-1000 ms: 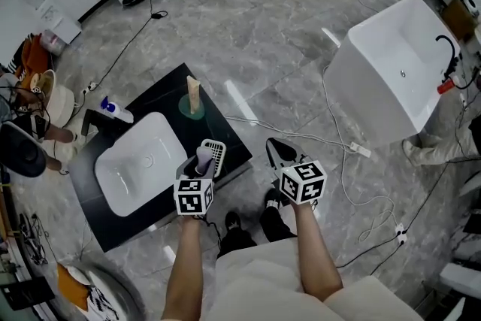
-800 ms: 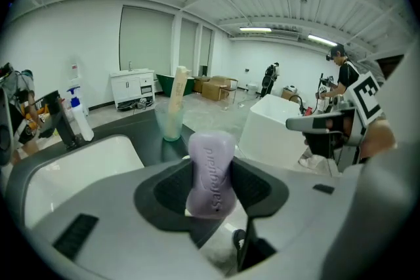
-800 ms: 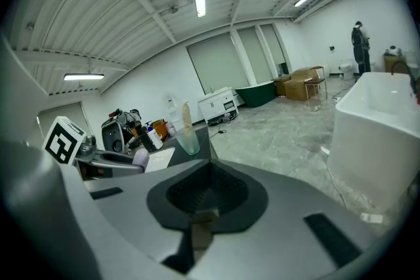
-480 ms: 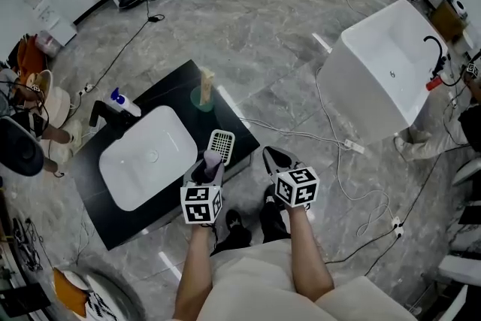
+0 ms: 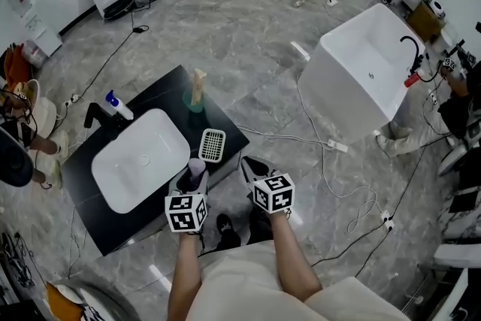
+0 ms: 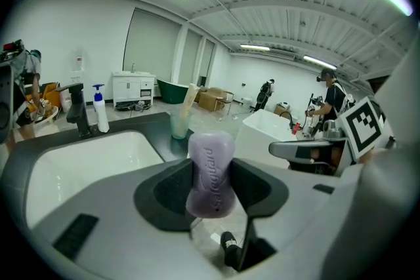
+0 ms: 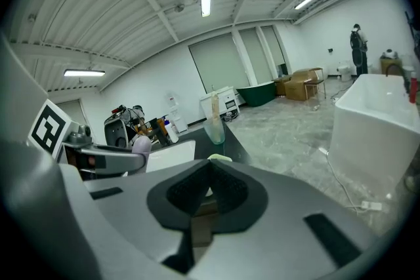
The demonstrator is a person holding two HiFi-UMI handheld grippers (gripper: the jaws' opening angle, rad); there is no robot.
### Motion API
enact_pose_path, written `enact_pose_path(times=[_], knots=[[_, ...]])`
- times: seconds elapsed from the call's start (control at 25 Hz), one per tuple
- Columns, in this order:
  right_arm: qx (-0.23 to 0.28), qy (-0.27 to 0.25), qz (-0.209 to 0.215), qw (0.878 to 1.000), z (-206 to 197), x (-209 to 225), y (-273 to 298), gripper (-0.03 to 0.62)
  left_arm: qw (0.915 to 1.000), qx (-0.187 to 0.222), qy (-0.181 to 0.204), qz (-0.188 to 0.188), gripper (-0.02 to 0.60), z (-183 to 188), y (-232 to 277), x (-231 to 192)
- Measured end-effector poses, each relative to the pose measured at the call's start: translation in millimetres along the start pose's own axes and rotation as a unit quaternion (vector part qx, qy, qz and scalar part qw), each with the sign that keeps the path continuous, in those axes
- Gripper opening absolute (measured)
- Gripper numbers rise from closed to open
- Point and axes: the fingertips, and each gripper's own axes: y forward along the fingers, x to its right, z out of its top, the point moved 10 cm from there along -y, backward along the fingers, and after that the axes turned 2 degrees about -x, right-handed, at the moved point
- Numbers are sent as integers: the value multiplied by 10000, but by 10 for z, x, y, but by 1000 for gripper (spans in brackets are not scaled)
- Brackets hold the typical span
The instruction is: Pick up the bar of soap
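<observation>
Black counter [image 5: 167,91]; soap [image 6: 211,170] half-hidden in left gripper [image 6: 210,188]

On the counter [image 5: 165,90] we've got the sink [image 5: 139,158] filling the left and middle, with the faucet [image 5: 93,115] and pump bottle [image 5: 118,106] side by side behind it. The cup [image 5: 196,100] sits at the far right corner, and the soap dish [image 5: 213,145] is just right of the sink, nearer us. Our left gripper [image 5: 194,175] is at the counter's near edge with the soap [image 5: 196,168] between its jaws. Our right gripper [image 5: 250,166] is beside it, off the counter. The bathtub [image 5: 361,75] is well off to the right.
</observation>
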Motion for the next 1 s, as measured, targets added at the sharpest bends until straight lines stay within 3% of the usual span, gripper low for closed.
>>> enact_pose_path(times=[0.36,0.56,1.0], knots=[[60,-277,-84,9996,-12,-154,-9,6,9996,244,118,-66,189,-54,-112,-147],[289,87,69,9995,-9,-113,-48,6,9992,356,137,-95,189,-79,-152,-210],[299,-131,-190,9993,-43,60,-235,6,9978,595,253,-129,189,-25,-127,-240]])
